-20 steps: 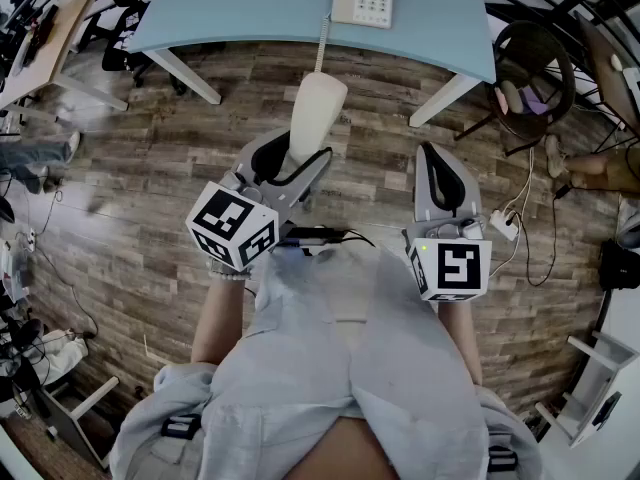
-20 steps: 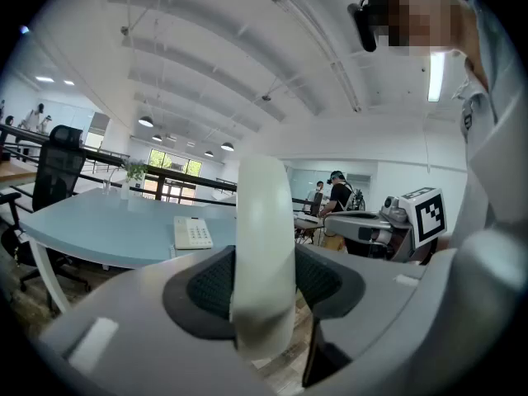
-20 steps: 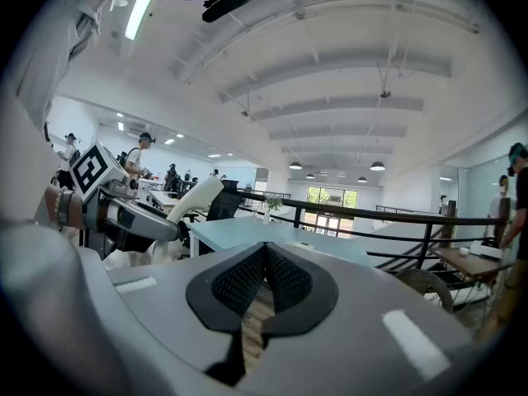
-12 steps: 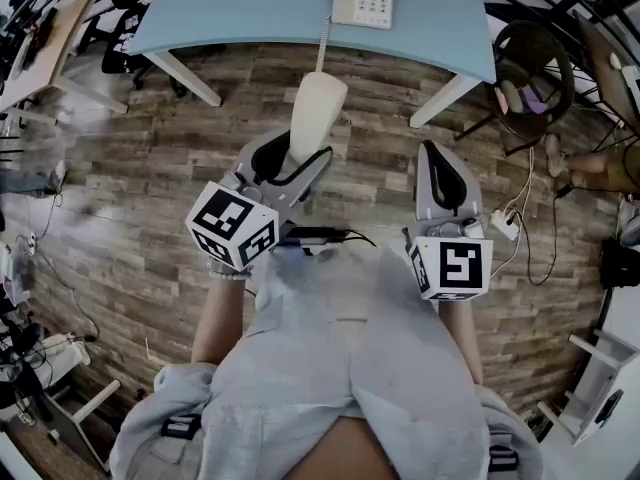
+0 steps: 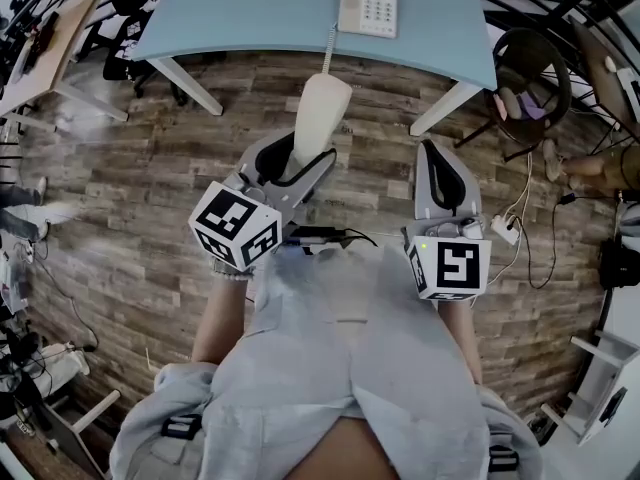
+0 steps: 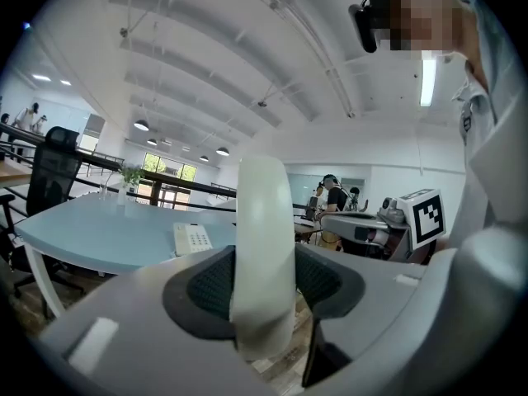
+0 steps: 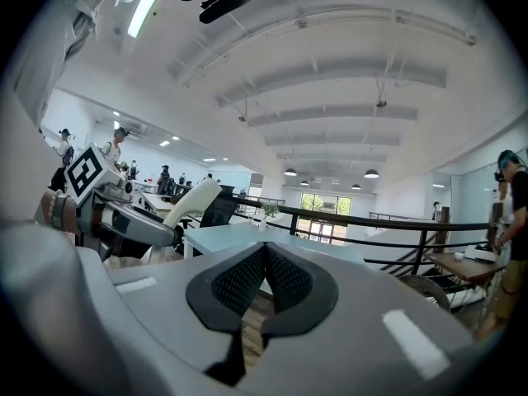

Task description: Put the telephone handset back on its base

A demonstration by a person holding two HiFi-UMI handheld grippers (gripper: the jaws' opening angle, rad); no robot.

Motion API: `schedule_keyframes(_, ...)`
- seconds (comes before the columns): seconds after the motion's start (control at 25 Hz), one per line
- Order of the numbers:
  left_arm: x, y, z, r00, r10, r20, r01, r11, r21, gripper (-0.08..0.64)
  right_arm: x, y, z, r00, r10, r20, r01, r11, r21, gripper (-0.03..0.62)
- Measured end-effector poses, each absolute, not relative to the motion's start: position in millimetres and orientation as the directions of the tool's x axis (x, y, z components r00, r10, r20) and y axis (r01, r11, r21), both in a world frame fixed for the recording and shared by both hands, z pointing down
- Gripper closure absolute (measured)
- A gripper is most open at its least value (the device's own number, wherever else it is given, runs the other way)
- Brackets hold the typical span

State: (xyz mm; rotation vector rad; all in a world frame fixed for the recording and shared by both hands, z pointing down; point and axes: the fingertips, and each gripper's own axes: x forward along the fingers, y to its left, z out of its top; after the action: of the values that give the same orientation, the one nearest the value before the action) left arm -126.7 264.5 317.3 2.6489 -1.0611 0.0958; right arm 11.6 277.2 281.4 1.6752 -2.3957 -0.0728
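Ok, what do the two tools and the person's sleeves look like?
The left tool and right tool are grey shells with black textured pads. Each carries a white cube with black square markers. A black cable shows beside the left cube. The shirt sleeves are pale, ending near the elbows.

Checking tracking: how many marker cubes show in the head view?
2: one marker cube on the left tool, the other on the right tool. None looks hidden.

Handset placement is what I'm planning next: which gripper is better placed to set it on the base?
Left. The left gripper holds the handset, aimed at the base on the table; the right gripper is shut and empty.
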Motion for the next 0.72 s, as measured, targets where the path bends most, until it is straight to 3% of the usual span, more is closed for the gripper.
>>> schedule_keyframes(0.72,-137,263,317,0.756,-0.641,0.132,-0.651,-0.716,0.253,0.348,8,286,288,-0.253,-0.956,0.15,-0.945,0.277,0.172,0.586)
